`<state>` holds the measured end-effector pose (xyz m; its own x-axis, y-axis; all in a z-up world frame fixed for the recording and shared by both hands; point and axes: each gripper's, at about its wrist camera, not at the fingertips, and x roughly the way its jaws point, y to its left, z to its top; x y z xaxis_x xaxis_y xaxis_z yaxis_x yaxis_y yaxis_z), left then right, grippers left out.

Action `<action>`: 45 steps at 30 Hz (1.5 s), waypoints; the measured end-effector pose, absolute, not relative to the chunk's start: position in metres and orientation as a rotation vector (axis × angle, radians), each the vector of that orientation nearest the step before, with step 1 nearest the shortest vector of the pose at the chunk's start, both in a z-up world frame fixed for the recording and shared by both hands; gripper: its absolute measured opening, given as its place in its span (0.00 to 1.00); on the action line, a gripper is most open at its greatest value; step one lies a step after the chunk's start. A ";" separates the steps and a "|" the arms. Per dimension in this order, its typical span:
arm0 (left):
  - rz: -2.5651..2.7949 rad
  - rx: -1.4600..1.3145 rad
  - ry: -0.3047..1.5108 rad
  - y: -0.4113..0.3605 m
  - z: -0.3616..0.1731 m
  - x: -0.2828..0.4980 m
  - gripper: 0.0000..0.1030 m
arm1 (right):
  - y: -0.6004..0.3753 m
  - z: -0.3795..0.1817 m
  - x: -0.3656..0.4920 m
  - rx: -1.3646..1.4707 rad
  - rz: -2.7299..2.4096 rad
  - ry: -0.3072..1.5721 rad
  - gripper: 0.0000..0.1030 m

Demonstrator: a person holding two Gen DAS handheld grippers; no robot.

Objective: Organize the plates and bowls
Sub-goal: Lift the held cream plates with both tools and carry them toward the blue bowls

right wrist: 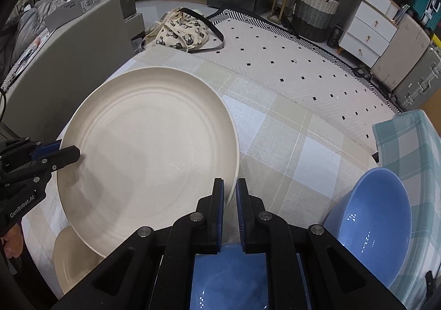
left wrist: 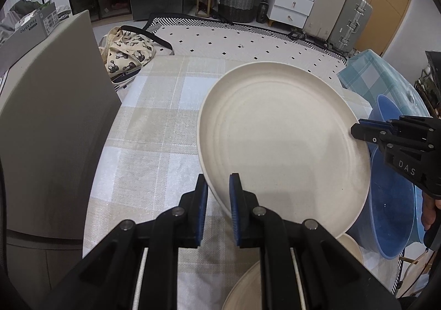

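Observation:
A large cream plate point(left wrist: 284, 144) point(right wrist: 148, 155) is held tilted above the checked tablecloth point(left wrist: 154, 128). My left gripper point(left wrist: 217, 199) is shut on its near-left rim; it shows at the left edge of the right wrist view point(right wrist: 55, 154). My right gripper point(right wrist: 230, 199) is shut on the opposite rim and shows at the right of the left wrist view point(left wrist: 361, 132). A second cream plate point(right wrist: 71, 263) lies on the table below. Two blue bowls point(right wrist: 374, 227) point(right wrist: 228, 279) sit on the right.
A grey upholstered chair back point(left wrist: 49, 122) stands close on the left. A teal checked cloth point(right wrist: 408, 144) covers something at the right. Beyond the table's far edge are a patterned rug point(left wrist: 248, 42), a tote bag point(left wrist: 126, 53) and drawers.

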<state>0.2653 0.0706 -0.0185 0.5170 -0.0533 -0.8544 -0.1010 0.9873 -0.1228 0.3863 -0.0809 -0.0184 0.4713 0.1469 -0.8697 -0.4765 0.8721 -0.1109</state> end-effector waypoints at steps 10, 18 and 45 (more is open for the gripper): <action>0.011 -0.169 0.983 0.073 -0.002 0.249 0.13 | -0.084 0.003 0.356 -0.346 0.380 0.963 0.09; 0.002 -0.166 0.954 0.079 0.009 0.232 0.13 | -0.078 0.013 0.332 -0.345 0.384 0.931 0.09; -0.040 -0.140 0.877 0.088 0.028 0.156 0.13 | -0.071 0.038 0.227 -0.289 0.376 0.820 0.10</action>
<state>0.1563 0.0883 0.0284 0.6393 -0.0923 -0.7634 -0.0230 0.9900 -0.1389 0.2271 -0.0714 0.0385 0.6224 0.2123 -0.7534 -0.4324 0.8956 -0.1049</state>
